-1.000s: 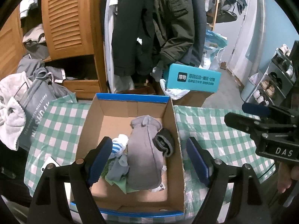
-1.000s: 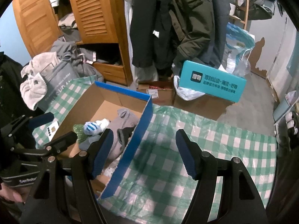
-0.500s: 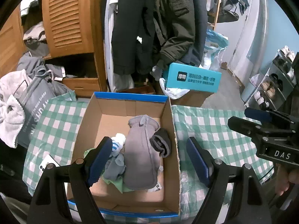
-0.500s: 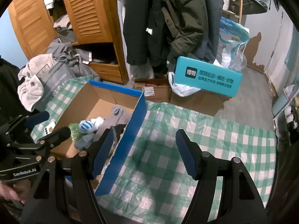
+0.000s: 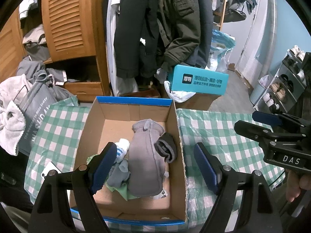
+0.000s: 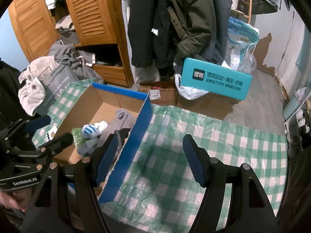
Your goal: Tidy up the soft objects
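Note:
An open cardboard box (image 5: 134, 100) with blue outer walls stands on the green-checked tablecloth (image 6: 213, 136). Inside lie a long grey mitten (image 5: 145, 161), a rolled dark sock (image 5: 167, 149), a white and blue striped sock (image 5: 121, 147), a grey sock (image 5: 118, 174) and a green cloth (image 5: 120, 189). My left gripper (image 5: 154, 151) hangs open above the box with nothing between its fingers. My right gripper (image 6: 150, 137) is open too. It hovers over the box's blue right wall (image 6: 143, 116) and the bare cloth beside it. It also shows from the side as the right gripper (image 5: 246, 119).
A teal carton (image 5: 198, 79) lies on brown boxes behind the table. A grey tote bag (image 5: 35, 112) and a pale towel (image 5: 9, 120) sit at the left. A white card (image 5: 49, 172) lies left of the box. Hanging coats (image 5: 155, 29), a wooden wardrobe and a shoe rack (image 5: 285, 85) stand behind.
Almost nothing. Both grippers stay open and hold nothing. The right wrist view has drifted slightly, showing a bit more of the tablecloth.

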`<state>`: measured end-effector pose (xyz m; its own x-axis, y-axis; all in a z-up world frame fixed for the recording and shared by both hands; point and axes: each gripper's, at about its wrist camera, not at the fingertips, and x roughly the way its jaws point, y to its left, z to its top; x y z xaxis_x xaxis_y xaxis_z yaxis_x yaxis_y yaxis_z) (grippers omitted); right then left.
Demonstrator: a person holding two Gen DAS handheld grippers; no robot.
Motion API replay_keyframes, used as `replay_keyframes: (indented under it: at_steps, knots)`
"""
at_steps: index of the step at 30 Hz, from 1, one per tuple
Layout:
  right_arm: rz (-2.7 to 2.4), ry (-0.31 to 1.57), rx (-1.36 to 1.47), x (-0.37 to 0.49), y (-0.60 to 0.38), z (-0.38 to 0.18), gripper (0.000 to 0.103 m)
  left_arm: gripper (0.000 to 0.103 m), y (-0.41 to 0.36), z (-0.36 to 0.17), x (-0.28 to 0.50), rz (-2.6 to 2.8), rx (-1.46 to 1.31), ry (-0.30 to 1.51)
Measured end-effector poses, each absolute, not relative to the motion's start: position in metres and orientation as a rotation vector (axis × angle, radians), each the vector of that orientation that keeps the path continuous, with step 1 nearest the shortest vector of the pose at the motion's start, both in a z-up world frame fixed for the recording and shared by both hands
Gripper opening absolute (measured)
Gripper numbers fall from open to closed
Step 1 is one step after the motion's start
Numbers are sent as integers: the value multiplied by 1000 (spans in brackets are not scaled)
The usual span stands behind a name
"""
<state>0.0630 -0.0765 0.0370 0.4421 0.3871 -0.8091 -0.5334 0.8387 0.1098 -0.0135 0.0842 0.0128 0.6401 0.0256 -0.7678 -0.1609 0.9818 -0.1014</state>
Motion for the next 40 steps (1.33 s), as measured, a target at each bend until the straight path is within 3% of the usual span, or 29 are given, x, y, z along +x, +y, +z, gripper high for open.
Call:
replay_keyframes:
  at_steps: [40]
  knots:
    - [574,959,-170,64,-82,35,69,82,73,13,-11,94,-138,875]
